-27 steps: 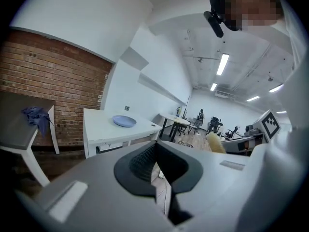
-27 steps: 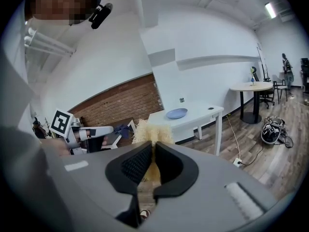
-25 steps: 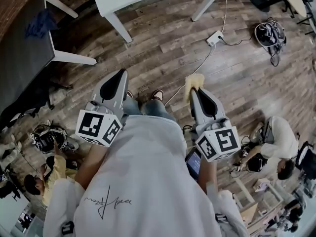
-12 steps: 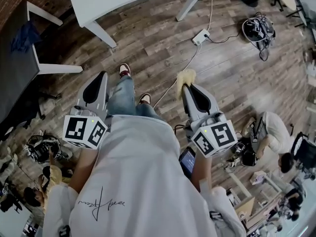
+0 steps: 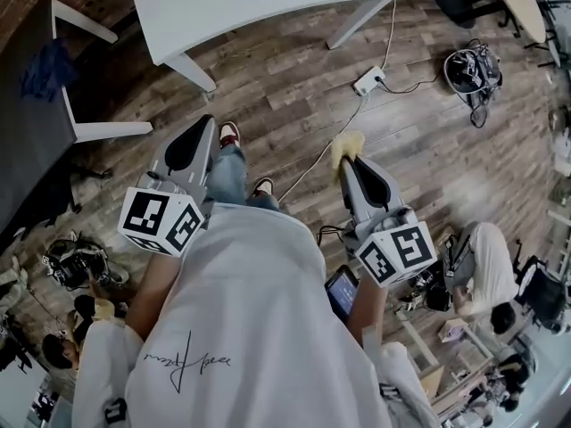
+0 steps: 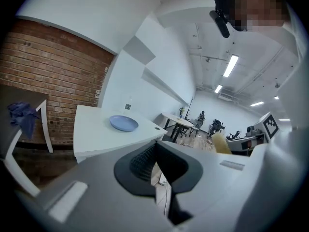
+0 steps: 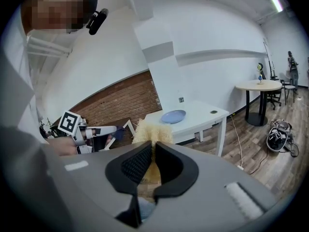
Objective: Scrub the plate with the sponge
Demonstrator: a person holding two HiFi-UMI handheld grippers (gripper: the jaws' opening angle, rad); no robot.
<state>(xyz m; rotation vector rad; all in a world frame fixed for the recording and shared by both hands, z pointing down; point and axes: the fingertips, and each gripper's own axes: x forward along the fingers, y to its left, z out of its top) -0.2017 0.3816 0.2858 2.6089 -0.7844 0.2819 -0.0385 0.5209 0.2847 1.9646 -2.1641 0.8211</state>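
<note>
L gripper (image 6: 154, 161): my jaws are clenched tight, nothing btwn them. R gripper (image 7: 152, 164): jaws clamped on the yellow sponge (image 7: 150, 132), its frayed top poking out past the tips. The blue plate (image 6: 123, 123) lies ahead of both jaw pairs, well apart from them. It sits flat on the white table (image 6: 91, 134), set back from the near edge. That edge & a corner face me. The wood floor (image 5: 294, 87) btwn tips & table is open. A power strip (image 5: 368, 80) w/ cable lies ahead-right of the R jaws, near a table leg. A dark table (image 5: 36, 123) w/ a blue cloth (image 6: 21, 117) stands left of the L jaws, w/ a gap btwn it & the white table.
</note>
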